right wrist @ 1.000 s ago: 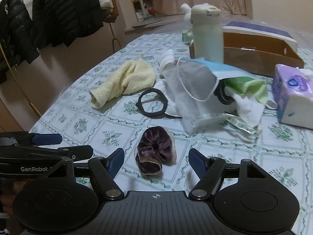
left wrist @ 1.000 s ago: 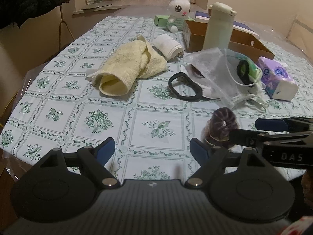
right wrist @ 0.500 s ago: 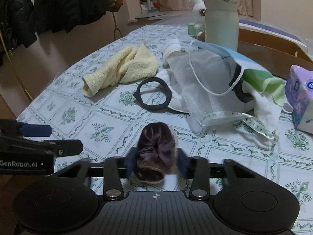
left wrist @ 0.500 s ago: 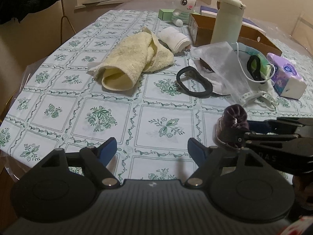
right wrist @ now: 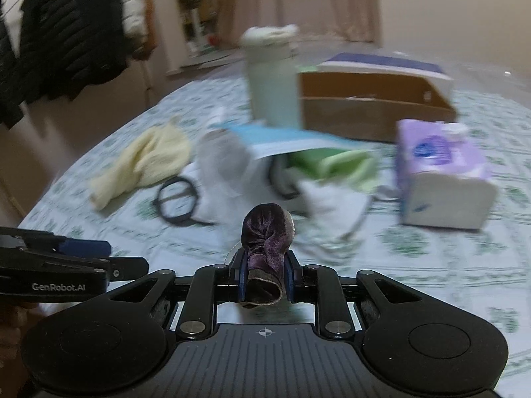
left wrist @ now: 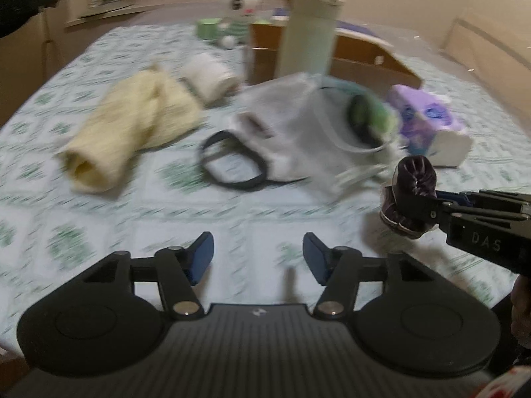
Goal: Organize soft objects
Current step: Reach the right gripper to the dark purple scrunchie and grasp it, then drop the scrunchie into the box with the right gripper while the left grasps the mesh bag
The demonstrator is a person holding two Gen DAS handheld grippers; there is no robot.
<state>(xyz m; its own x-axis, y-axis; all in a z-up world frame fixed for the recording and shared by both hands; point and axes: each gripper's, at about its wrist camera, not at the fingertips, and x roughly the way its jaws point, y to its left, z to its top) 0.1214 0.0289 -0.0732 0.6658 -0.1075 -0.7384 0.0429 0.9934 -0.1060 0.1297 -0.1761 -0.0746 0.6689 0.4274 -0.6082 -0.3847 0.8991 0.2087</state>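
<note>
My right gripper (right wrist: pixel 264 277) is shut on a dark purple velvet scrunchie (right wrist: pixel 267 234) and holds it above the table; it also shows in the left wrist view (left wrist: pixel 411 184). My left gripper (left wrist: pixel 258 258) is open and empty over the near table. A yellow towel (left wrist: pixel 126 129), a rolled white cloth (left wrist: pixel 209 78), a black hair band (left wrist: pixel 232 165) and a heap of face masks and green cloth (left wrist: pixel 315 132) lie on the patterned tablecloth (left wrist: pixel 99 232). A white plush rabbit (left wrist: pixel 237 10) sits at the far end.
A cardboard box (right wrist: pixel 371 112) stands at the back right, with a pale green flask (right wrist: pixel 270 79) in front of it. A purple tissue pack (right wrist: pixel 441 172) lies to the right. Dark jackets (right wrist: pixel 66 39) hang at the left beyond the table.
My right gripper closed on the purple scrunchie and lifted it off the table. The left gripper stayed open and shifted slightly; both views are blurred with motion.
</note>
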